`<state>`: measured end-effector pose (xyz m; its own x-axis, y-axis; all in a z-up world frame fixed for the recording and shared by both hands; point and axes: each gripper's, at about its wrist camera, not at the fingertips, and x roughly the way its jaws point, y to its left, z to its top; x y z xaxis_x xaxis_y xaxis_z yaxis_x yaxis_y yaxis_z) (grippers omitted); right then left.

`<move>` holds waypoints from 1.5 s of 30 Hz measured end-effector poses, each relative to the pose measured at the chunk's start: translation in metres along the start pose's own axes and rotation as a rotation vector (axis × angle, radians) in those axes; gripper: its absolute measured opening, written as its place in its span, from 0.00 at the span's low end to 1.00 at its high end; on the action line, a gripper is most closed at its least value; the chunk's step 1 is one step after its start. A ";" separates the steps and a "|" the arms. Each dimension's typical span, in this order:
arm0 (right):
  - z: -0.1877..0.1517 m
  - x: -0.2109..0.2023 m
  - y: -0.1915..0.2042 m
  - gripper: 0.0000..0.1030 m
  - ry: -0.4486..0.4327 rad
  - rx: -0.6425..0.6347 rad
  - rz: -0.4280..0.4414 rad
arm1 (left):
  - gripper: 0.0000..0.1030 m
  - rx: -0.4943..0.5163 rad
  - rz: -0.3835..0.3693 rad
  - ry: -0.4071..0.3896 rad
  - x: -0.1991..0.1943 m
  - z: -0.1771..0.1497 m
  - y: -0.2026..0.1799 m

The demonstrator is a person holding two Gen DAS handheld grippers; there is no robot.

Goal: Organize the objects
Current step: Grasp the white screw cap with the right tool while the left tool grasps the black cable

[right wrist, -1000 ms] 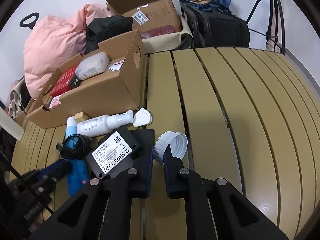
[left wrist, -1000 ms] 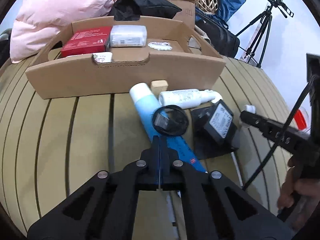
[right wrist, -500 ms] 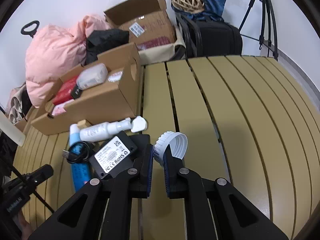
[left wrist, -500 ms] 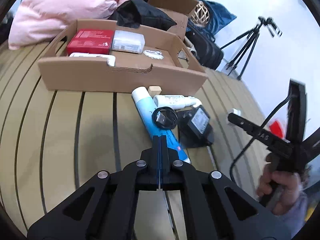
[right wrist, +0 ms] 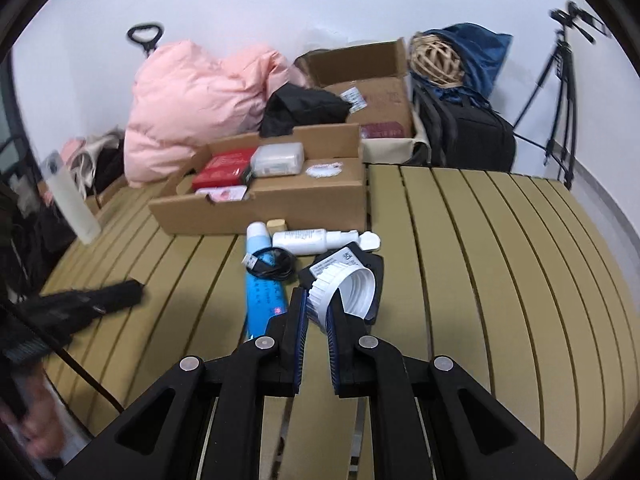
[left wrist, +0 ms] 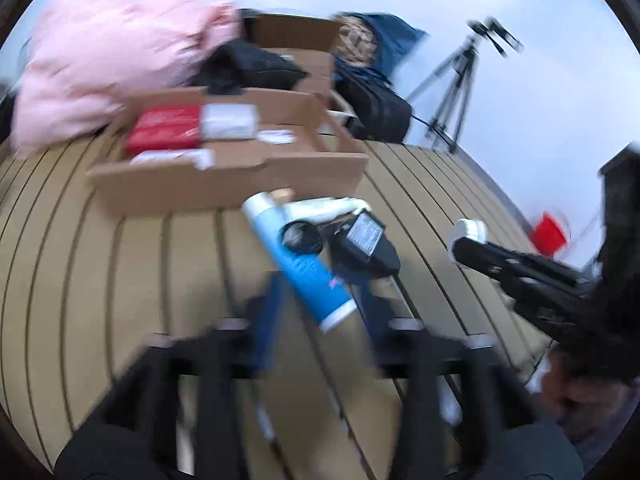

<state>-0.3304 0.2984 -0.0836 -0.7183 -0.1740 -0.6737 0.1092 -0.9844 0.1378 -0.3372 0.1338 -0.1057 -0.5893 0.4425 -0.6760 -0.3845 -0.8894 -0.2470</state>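
White ribbed plastic screw cap (right wrist: pixel 345 289), threaded inside, pinched by its rim in the right gripper's (right wrist: pixel 316 312) fingers; left gripper's (left wrist: pixel 316 312) fingers just opening, empty, above the slatted tabletop (right wrist: pixel 480 248).

Tan slatted table (right wrist: pixel 500 240), dark gaps between slats. Brown cardboard box (right wrist: pixel 280 204); inside it red box (right wrist: pixel 224 168), translucent whitish case (right wrist: pixel 278 159), white lace-edged sticker (right wrist: pixel 324 169). Blue tube (right wrist: pixel 262 292), white cap end, small red mark. White pump bottle (right wrist: pixel 316 238). Black coiled cable (right wrist: pixel 272 264). Black adapter (left wrist: pixel 366 240), white label. White ribbed cap (right wrist: pixel 344 292). Right gripper (right wrist: pixel 318 320) black, blue pads. Pink puffy jacket (right wrist: pixel 192 100). Black tripod (right wrist: pixel 560 92). Blue bag (right wrist: pixel 476 56), woven tan ball (right wrist: pixel 436 60).
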 end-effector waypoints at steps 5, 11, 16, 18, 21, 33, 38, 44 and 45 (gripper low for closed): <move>0.000 -0.005 -0.021 0.11 -0.004 0.083 -0.003 | 0.61 0.078 0.034 0.051 0.075 0.021 -0.008; -0.002 0.007 -0.037 0.11 0.008 0.128 0.018 | 0.26 0.166 0.100 0.010 0.097 0.011 -0.008; -0.006 0.020 -0.037 0.11 0.044 0.136 0.038 | 0.08 0.105 0.090 -0.013 0.082 0.007 -0.004; -0.006 0.020 -0.032 0.11 0.042 0.115 0.040 | 0.06 0.068 0.065 -0.019 0.069 0.007 -0.002; -0.007 0.017 -0.025 0.11 0.036 0.088 0.039 | 0.04 0.043 0.052 -0.032 0.043 -0.001 -0.001; -0.012 -0.009 -0.011 0.11 0.020 0.059 0.030 | 0.00 -0.088 -0.039 -0.082 -0.047 -0.019 0.014; -0.023 -0.033 0.001 0.11 0.015 0.043 0.062 | 0.00 -0.134 -0.059 -0.098 -0.075 -0.024 0.028; -0.019 -0.029 0.014 0.11 0.026 0.016 0.088 | 0.00 -0.189 -0.096 -0.100 -0.075 -0.005 0.049; -0.016 -0.026 0.014 0.11 0.024 0.021 0.102 | 0.00 -0.184 -0.101 -0.102 -0.072 0.004 0.051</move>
<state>-0.2994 0.2886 -0.0755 -0.6874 -0.2740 -0.6726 0.1665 -0.9609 0.2213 -0.3175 0.0572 -0.0669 -0.6270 0.5314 -0.5697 -0.3147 -0.8417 -0.4388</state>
